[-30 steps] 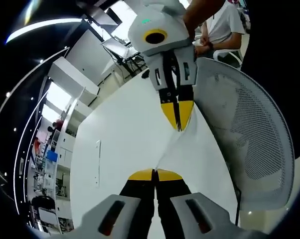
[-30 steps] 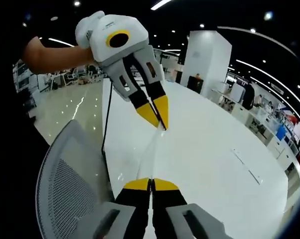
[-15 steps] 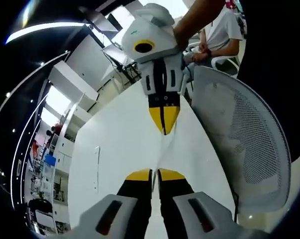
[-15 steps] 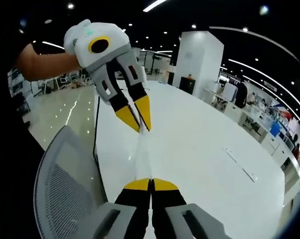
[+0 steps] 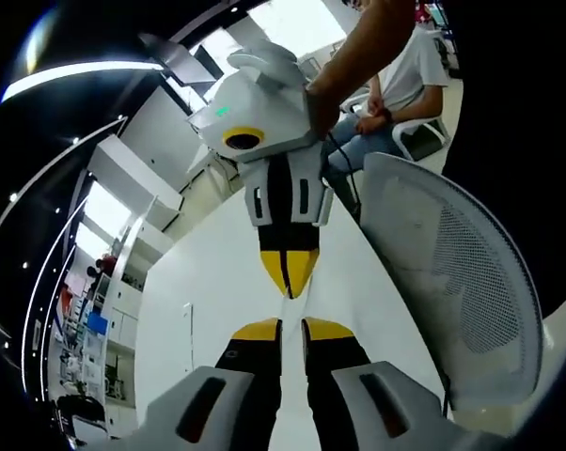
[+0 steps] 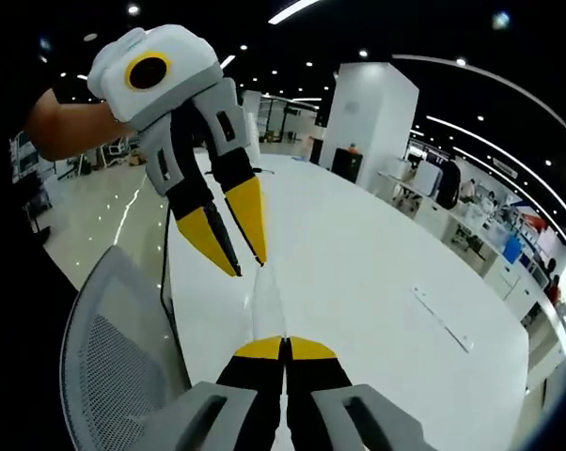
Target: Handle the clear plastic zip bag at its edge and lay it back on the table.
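Ok, state: right claw (image 6: 285,346) has its yellow wedge tips pressed flat together on the near edge of the bag (image 6: 267,305). The bag is thin clear film, seen almost edge-on in the right gripper view as a narrow glossy strip. It runs up from the right claw towards the left claw (image 6: 248,267), above the table (image 6: 377,282).

Left claw: jaws spread, with a plain gap between the two yellow tapered fingers (image 6: 250,216). The far end of the bag ends right at those tips. Can't tell whether it touches either one.

Left gripper view agrees. Its own claw (image 5: 292,329) shows a slit between the yellow pads. The right claw (image 5: 288,287) faces it nose to nose, its tips meeting in one point. The film between them is too clear to make out there.

Both claws have white rounded plastic shells, black ribbed fingers and yellow tips.

The table is glossy white, long, with a rounded end. A slim flat bar (image 6: 441,319) lies on it, well apart from the bag.

Chair (image 6: 114,366): grey perforated mesh back with a curved rim, just beside the table edge. It also shows in the left gripper view (image 5: 452,272). A seated person (image 5: 405,56) in a white shirt is behind it.
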Demonstrator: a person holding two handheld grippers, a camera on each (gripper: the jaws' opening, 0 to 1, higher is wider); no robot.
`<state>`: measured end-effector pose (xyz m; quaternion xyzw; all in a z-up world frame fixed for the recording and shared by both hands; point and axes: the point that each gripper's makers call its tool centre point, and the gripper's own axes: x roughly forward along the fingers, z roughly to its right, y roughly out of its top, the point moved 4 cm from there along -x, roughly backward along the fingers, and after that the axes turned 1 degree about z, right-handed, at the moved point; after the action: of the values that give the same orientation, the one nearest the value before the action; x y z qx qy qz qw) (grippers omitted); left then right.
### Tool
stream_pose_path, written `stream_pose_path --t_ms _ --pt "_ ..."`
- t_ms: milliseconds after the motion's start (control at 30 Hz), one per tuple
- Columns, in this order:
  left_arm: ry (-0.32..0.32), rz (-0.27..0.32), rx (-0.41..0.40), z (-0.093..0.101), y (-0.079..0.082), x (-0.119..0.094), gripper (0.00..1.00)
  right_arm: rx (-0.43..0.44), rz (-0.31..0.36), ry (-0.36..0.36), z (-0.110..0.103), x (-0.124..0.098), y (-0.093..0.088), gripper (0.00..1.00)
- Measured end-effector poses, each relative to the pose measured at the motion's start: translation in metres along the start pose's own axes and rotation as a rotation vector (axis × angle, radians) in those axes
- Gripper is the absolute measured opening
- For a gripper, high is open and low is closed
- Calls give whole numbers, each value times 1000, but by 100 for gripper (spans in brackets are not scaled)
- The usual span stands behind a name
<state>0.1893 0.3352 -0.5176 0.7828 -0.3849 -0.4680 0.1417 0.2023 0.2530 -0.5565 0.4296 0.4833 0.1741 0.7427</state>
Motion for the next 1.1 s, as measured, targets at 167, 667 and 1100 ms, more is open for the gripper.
stream_pose_path --t_ms 167,667,1100 --pt "-12 -13 16 2 0 9 5 -2 -5 -2 2 3 2 0" --pt "-31 -78 62 12 -4 35 0 29 -15 -17 5 2 4 0" --pt "-32 -88 31 17 0 35 0 19 14 -122 35 -10 27 0"
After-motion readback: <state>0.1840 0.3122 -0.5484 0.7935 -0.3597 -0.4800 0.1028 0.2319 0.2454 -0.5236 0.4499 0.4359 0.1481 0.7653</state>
